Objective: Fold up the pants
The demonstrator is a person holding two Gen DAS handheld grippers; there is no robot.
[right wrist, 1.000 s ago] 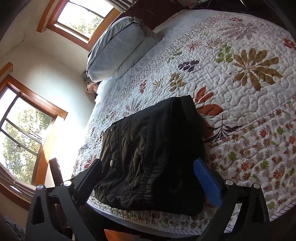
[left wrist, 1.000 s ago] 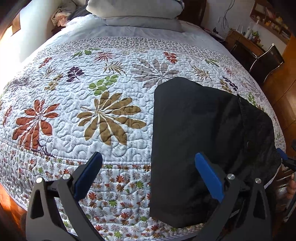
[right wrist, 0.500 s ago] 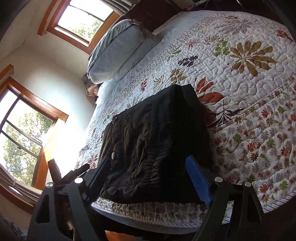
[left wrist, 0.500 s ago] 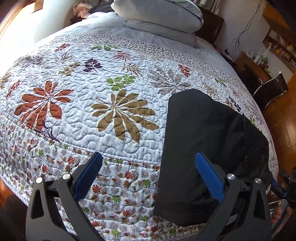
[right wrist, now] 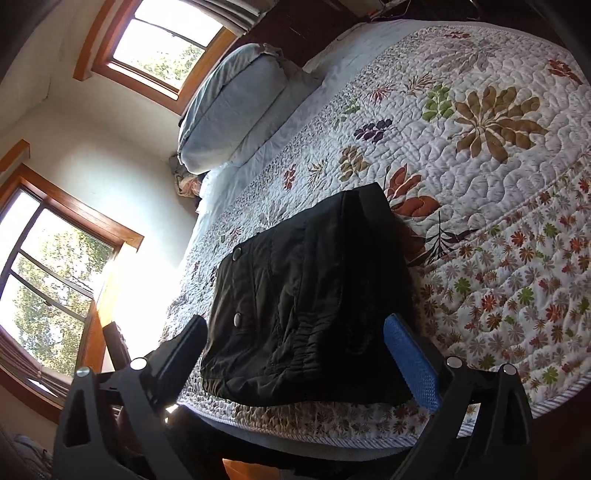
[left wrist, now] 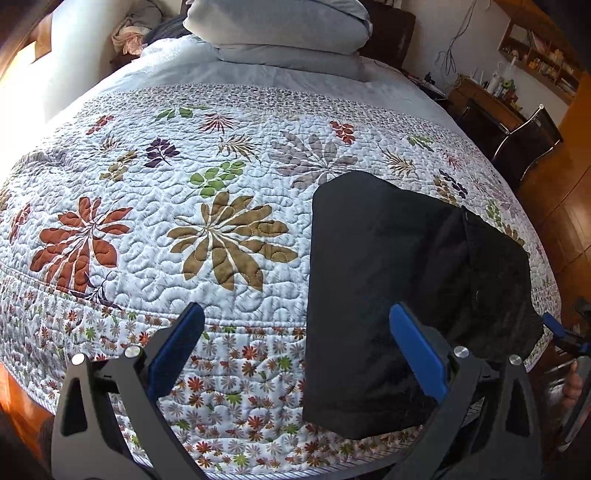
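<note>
The black pants [left wrist: 399, 288] lie folded in a compact block on the quilted floral bedspread [left wrist: 184, 221], near the bed's front edge. In the right wrist view the pants [right wrist: 306, 295] show their waistband with two snap buttons. My left gripper [left wrist: 295, 350] is open and empty, above the bed edge just left of the pants. My right gripper [right wrist: 295, 354] is open and empty, in front of the waistband end, off the bed edge. The tip of the right gripper [left wrist: 557, 328] shows at the right border of the left wrist view.
Grey pillows [left wrist: 280, 33] are stacked at the head of the bed. A dark chair [left wrist: 532, 136] and a wooden desk [left wrist: 484, 99] stand to the right. Windows [right wrist: 48, 273] are on the far wall. Wooden floor [left wrist: 565, 221] runs beside the bed.
Both grippers have drawn back a little from the pants and shifted their view. The pants have not moved. Both grippers stay open.
</note>
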